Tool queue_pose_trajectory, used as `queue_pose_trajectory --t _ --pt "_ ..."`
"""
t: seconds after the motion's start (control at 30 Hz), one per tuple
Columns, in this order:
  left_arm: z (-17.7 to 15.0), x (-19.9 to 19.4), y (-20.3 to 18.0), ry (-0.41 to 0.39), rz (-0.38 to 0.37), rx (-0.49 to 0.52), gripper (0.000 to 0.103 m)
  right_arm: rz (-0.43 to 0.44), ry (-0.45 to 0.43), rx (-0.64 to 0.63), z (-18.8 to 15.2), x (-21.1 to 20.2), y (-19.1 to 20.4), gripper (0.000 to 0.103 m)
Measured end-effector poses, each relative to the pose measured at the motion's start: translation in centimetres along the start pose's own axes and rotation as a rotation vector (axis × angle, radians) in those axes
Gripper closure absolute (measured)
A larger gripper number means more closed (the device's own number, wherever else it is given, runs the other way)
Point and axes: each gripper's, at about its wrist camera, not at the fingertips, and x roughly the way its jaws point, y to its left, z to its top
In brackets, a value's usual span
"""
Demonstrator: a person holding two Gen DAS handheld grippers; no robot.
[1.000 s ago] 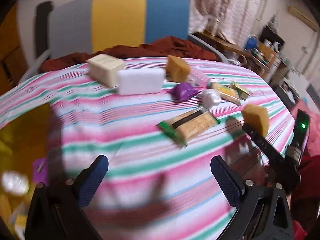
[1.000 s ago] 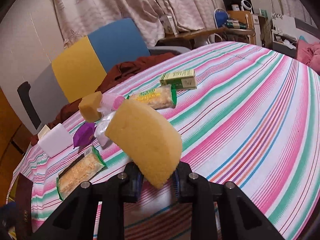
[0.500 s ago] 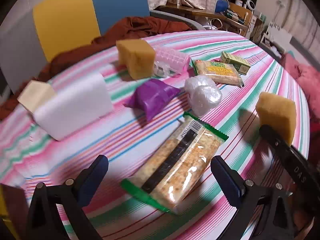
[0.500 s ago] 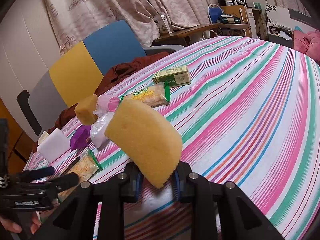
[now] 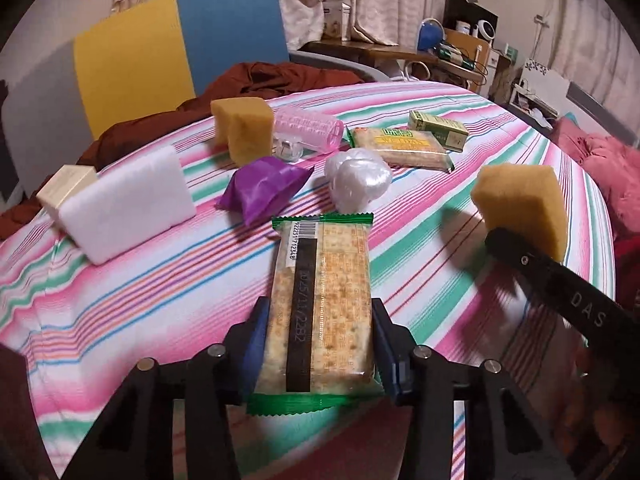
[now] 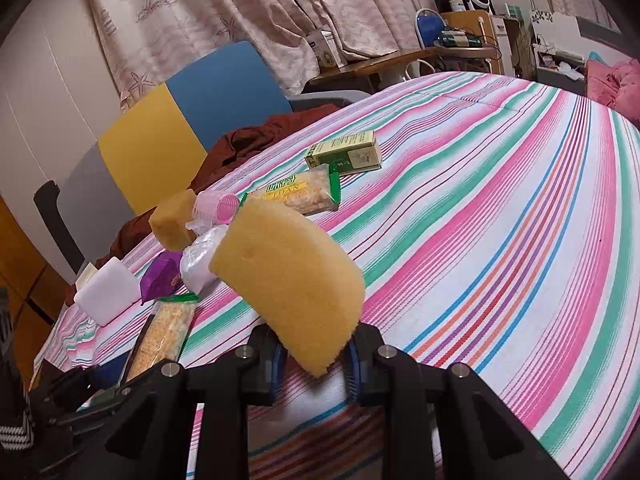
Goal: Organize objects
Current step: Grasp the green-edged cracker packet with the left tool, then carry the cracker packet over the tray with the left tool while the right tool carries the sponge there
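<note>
A green-edged cracker packet point(image 5: 320, 280) lies lengthwise on the striped tablecloth point(image 5: 120, 300), and my left gripper point(image 5: 320, 320) is closing on its near end, blue pads touching both long sides. In the right wrist view the same packet point(image 6: 164, 328) shows at lower left. My right gripper point(image 6: 314, 352) is shut on a yellow sponge point(image 6: 288, 276), held tilted above the table. From the left wrist view that sponge point(image 5: 520, 204) hangs at the right, one black finger point(image 5: 560, 280) under it.
Beyond the packet lie a purple pouch point(image 5: 268, 188), a white plastic bundle point(image 5: 358, 180), a white block point(image 5: 128, 200), a beige box point(image 5: 66, 188), a second sponge point(image 5: 240, 128), a pink roller point(image 5: 308, 128), another cracker packet point(image 5: 400, 146) and a green box point(image 5: 438, 128). A chair point(image 5: 180, 52) stands behind.
My left gripper came down and forward over the cracker packet, rolled to line up with it, and its wide jaws closed onto the packet's sides. The right gripper and its sponge stayed put.
</note>
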Motion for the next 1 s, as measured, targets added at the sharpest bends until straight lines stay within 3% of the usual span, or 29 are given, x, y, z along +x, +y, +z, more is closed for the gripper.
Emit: queue_pose_trajectory --t 0.3,0.63,1.0 --pt "-3.1 -2.4 0.4 -0.052 0.034 -0.066 0.056 0.011 -0.054 -0.092 -0.2 -1.3 1.8 0.079" --pt "-7.6 -6.5 2.3 -0.116 0.062 -0.224 0.056 0.017 -0.084 -0.196 -1.2 -2.6 4.0 0.079" --pt "-12.1 -14.0 2.7 -0.209 0.047 -0.232 0.056 0.029 -0.116 -0.406 -4.0 -4.9 8.9 0.079"
